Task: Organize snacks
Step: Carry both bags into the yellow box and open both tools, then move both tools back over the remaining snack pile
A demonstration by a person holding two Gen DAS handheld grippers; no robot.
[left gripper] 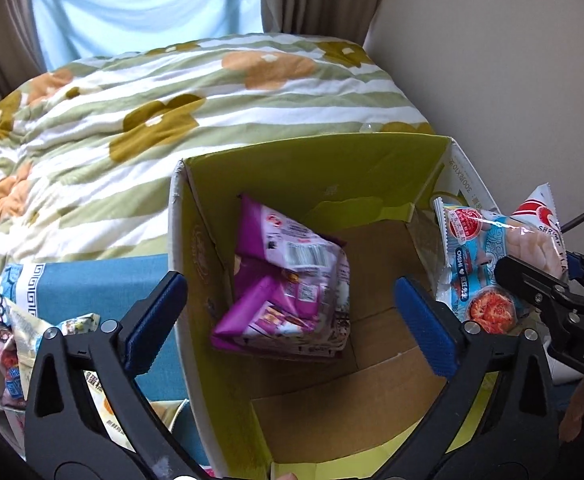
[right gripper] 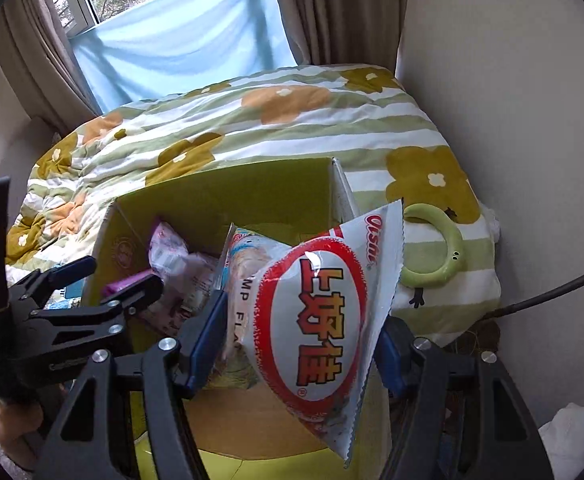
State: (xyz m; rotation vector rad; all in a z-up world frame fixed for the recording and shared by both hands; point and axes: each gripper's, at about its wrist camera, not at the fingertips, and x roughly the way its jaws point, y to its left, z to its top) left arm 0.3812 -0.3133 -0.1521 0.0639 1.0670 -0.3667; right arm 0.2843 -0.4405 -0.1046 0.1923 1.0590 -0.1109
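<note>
**Two grippers over the open snack box**

Your left gripper [left gripper: 292,320] hangs above the open cardboard box [left gripper: 196,240], pointing steeply down into it. Its blue-padded jaws stand spread wide with nothing between them; the purple snack packets [left gripper: 288,280] lie well below, heaped against the box's far left inner wall on the brown floor of the box. In the right wrist view the same gripper [right gripper: 104,276] appears at the left, over the box's near left corner, its jaws parted and bare.

Your right gripper [right gripper: 304,344] is clenched on a pair of Oishi shrimp-flake bags. The white bag with the red oval [right gripper: 316,320] faces the right wrist camera and hangs tilted, its serrated lower corner pointing down at the box's near edge. A second, blue-printed bag [right gripper: 240,264] sits pressed behind it, toward the left pad [right gripper: 212,336]. In the left wrist view both bags [left gripper: 488,264] show at the box's right wall, above its rim, with the right gripper's black jaw [left gripper: 540,284] crossing them.

The box, green inside its flaps [right gripper: 220,192], stands on a bed against a striped floral quilt [left gripper: 172,92]. To the box's left lies a blue carton [left gripper: 104,280], and further loose snack packets [left gripper: 16,344] lie beside it at the lower left. A pale green ring-shaped object [right gripper: 436,248] rests on the quilt to the right of the box, apart from it. A curtained window [right gripper: 172,28] closes the background.
</note>
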